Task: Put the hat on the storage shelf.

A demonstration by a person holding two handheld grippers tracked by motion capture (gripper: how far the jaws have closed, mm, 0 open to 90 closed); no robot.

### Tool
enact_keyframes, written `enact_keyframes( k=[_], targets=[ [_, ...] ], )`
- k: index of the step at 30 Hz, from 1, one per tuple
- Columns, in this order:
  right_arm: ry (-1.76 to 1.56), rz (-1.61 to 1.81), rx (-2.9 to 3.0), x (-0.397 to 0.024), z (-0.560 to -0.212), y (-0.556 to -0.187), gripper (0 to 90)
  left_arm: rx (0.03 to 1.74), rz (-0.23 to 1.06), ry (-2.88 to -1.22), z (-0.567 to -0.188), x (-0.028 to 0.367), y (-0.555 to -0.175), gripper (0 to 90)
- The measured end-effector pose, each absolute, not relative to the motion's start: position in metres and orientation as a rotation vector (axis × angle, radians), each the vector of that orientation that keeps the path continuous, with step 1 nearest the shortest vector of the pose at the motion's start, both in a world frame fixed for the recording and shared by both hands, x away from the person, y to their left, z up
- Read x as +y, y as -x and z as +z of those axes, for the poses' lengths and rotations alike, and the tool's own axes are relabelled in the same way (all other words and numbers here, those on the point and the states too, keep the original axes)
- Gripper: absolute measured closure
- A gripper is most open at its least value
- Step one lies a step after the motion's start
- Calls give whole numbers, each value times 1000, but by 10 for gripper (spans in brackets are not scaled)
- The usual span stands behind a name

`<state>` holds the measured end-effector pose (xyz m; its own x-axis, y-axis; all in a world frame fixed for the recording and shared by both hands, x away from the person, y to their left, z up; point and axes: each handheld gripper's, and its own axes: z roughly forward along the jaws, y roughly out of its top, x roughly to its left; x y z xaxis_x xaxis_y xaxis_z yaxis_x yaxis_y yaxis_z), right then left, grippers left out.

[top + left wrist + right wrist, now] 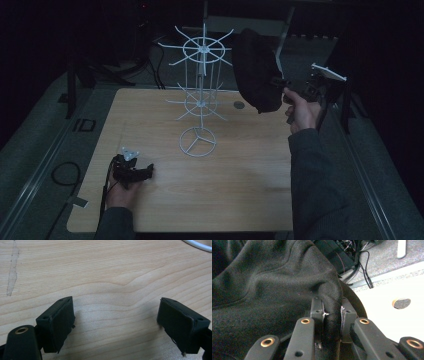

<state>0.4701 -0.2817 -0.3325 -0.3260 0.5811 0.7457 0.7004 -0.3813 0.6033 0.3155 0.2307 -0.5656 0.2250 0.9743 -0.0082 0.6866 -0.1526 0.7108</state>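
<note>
Black cap [256, 70], soft, creased fabric.

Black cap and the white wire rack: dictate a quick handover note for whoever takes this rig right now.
Right tool: shut on a fold of the black cap, held up in the air right of the white wire rack.
Left tool: open, nothing in it, low over the wooden table.
Done: cap lifted off the table.
Left: probably hanging it on a rack arm, then letting go.
</note>
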Motion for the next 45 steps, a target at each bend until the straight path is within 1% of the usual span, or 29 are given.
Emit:
enact_keyframes(
  k=[13,17,25,28,38,45],
  targets=[
    [1721,-1735,-1716,-274,-345,-475,752,1525,626,-1911,-566,231,-315,149],
    [1700,-1701,-1728,-272,-349,-477,718,1525,627,-1911,-566,231,-315,149],
    [1683,-1686,-1739,-269,-352,-478,686,1525,628,-1910,-566,231,-315,149],
    [1670,-1674,-1756,-268,-354,-477,653,1525,628,-1910,-566,231,-315,149],
    [1655,-1634,-1800,-261,-360,-478,605,1524,628,-1907,-566,230,-315,149],
    [1647,-1643,-1826,-262,-357,-477,601,1523,627,-1910,-566,230,-315,149]
  ],
)
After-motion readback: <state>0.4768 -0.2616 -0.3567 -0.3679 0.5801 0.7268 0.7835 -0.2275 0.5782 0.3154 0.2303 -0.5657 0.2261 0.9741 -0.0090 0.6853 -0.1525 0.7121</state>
